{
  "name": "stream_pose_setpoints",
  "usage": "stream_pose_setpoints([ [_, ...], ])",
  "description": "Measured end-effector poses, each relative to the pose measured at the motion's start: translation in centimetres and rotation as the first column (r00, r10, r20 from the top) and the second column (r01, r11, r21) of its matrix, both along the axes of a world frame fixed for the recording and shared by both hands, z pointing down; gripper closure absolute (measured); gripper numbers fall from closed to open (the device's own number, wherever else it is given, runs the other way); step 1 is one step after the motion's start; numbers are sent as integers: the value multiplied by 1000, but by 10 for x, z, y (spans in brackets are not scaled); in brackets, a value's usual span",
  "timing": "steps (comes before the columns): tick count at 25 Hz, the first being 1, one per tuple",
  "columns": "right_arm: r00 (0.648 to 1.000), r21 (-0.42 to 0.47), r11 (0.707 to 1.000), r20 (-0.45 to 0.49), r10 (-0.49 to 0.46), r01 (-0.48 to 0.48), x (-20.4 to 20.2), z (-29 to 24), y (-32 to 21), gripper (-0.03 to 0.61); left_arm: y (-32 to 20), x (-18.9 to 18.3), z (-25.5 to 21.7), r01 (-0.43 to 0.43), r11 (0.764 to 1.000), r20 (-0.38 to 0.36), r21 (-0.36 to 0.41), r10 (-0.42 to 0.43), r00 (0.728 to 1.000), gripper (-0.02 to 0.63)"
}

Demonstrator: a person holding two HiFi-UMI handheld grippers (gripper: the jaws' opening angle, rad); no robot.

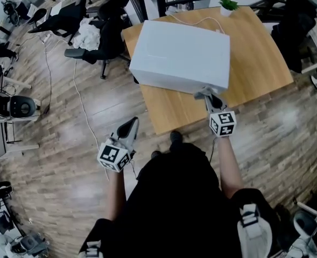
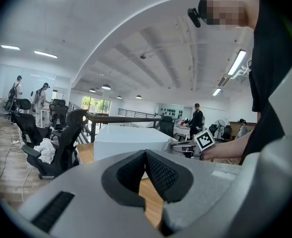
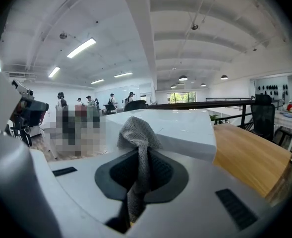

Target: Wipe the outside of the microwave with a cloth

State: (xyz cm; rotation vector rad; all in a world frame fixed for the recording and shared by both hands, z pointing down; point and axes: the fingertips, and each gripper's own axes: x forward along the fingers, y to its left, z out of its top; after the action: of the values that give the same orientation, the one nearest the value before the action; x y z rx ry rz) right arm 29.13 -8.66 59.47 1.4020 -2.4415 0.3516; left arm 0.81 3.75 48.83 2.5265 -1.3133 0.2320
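Observation:
A white microwave sits on a wooden table; it also shows in the left gripper view and the right gripper view. My right gripper is at the microwave's near front edge, shut on a grey cloth that sticks up between its jaws. The cloth's tip lies against the microwave's lower front edge. My left gripper hangs over the floor left of the table, away from the microwave, with its jaws closed together and nothing in them.
A small potted plant and a white cable lie behind the microwave. Black office chairs stand left of the table, one with white fabric on it. Railings run at the back. People stand far off.

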Motion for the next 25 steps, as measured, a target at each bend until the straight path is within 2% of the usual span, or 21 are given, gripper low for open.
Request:
stream_pose_setpoints([
  [11, 998, -30, 998, -9, -61, 61, -11, 7, -26, 561, -9, -4, 7, 74, 997, 14, 8, -74, 997, 612],
  [25, 986, 6, 986, -14, -166, 166, -32, 12, -37, 561, -22, 14, 12, 108, 994, 13, 6, -109, 994, 612],
])
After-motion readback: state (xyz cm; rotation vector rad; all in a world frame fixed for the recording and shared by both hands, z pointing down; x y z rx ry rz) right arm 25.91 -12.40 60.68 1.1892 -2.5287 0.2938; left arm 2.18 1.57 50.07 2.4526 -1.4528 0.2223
